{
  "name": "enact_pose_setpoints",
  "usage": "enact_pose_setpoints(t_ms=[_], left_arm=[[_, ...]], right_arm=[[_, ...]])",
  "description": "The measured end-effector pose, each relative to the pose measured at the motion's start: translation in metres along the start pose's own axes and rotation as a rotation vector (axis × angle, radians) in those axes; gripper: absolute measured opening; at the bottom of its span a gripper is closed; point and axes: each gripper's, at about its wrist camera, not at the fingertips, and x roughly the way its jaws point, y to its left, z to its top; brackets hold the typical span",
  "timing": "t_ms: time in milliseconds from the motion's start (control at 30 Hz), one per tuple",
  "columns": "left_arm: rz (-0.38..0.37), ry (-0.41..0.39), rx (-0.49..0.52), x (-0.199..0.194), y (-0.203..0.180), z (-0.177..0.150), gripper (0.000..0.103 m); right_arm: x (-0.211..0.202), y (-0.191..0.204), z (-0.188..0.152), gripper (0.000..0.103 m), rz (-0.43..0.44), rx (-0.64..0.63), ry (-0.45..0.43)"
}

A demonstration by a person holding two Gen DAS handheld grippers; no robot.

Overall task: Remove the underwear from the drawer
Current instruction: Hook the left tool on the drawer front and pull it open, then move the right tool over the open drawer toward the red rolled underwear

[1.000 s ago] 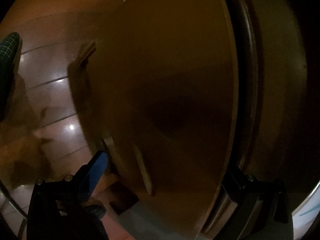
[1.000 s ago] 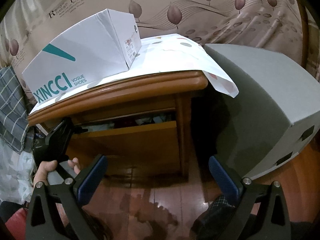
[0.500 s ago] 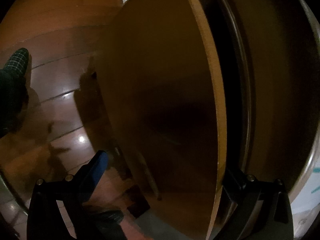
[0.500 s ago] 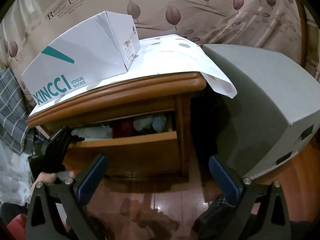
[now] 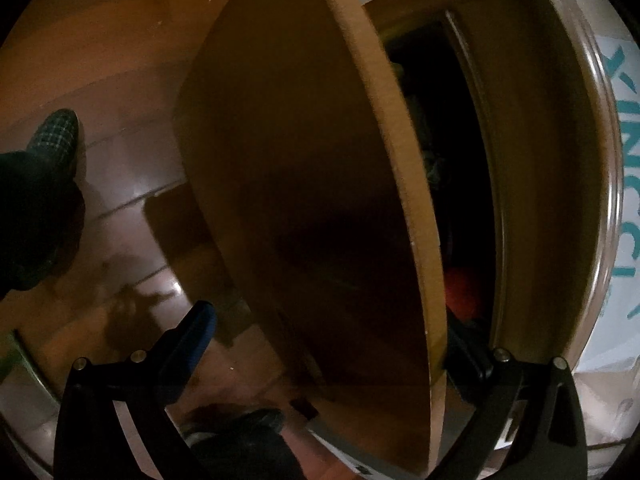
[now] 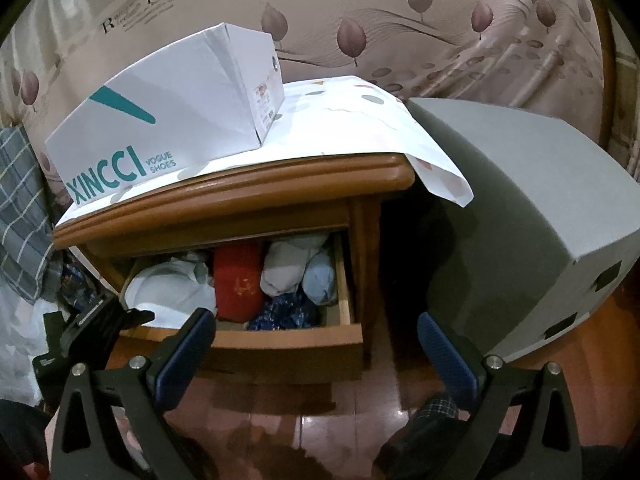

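Note:
The wooden nightstand's drawer (image 6: pixel 288 338) stands pulled out. Folded underwear fills it: a white piece (image 6: pixel 172 288), a red one (image 6: pixel 236 280), a grey roll (image 6: pixel 288 268), a light blue roll (image 6: pixel 320 280) and a dark blue patterned piece (image 6: pixel 284 312). My left gripper (image 5: pixel 332 322) is open and straddles the drawer front (image 5: pixel 320 200) at its left end, one finger outside and one inside. Its black body (image 6: pixel 100 324) shows in the right wrist view. The red piece (image 5: pixel 460 288) glows dimly inside. My right gripper (image 6: pixel 314 322) hangs open and empty in front of the drawer.
A white XINCCI shoe box (image 6: pixel 168 120) rests on patterned paper (image 6: pixel 352 120) atop the nightstand. A large grey box (image 6: pixel 520 208) stands close on the right. Plaid fabric (image 6: pixel 20 208) hangs on the left. Slippered feet (image 5: pixel 52 140) stand on the glossy wooden floor (image 6: pixel 320 420).
The drawer has slid out from a narrow gap to well open, with my left gripper moving back along with its front. The clothes inside are now exposed. My right gripper has barely moved.

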Motion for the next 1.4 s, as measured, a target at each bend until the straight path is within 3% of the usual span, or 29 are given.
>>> enact_pose_setpoints(t_ms=[400,933,1233,1400], left_arm=[[0.026,0.007,0.046,-0.008,0.005,-0.003,0.103],[0.067,0.0,0.119,-0.015,-0.026,-0.009,0.103],[0.084,-0.016,0.152,0.003,-0.053,-0.003,0.103],[0.202,-0.099,0.297,0.007,-0.081,-0.015,0.103]], right_arm=[[-0.001,0.005,-0.002,0.103,-0.006,-0.025,-0.006],[0.004,0.008,-0.003,0.103,-0.013,-0.037,0.016],[0.007,0.013,-0.005,0.103,-0.012,-0.064,0.027],[0.007,0.016,-0.006,0.103,-0.017,-0.083,0.028]])
